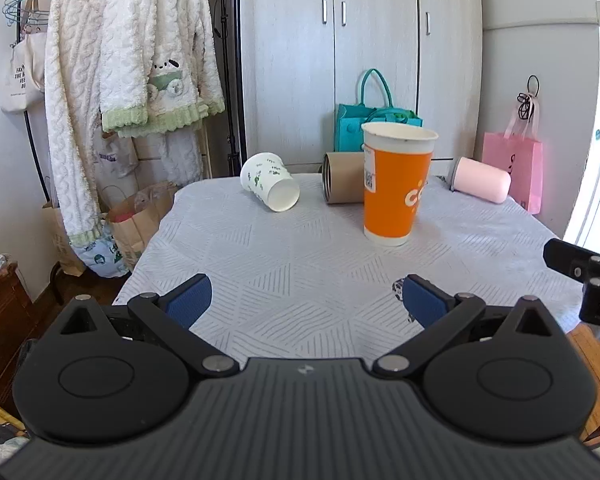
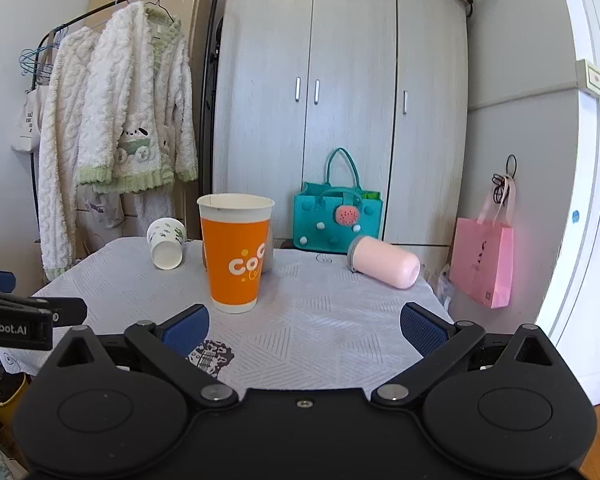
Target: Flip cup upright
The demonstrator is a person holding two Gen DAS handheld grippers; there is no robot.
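An orange paper cup [image 1: 394, 184] stands upright on the grey tablecloth [image 1: 300, 256]; it also shows in the right wrist view [image 2: 236, 252]. A white cup with green print [image 1: 270, 182] [image 2: 166, 242] lies on its side at the back left. A brown cup [image 1: 342, 178] lies on its side behind the orange one. A pink cup [image 1: 480, 180] [image 2: 384, 262] lies on its side at the back right. My left gripper [image 1: 306, 302] is open and empty over the near table edge. My right gripper [image 2: 306, 326] is open and empty, near the front edge.
A teal bag [image 2: 336, 216] stands behind the table against a wardrobe [image 2: 340, 100]. A pink bag [image 2: 482, 266] hangs at the right wall. A clothes rack with fleece garments [image 2: 116, 140] stands left. Paper bags [image 1: 136, 220] sit on the floor by the table's left edge.
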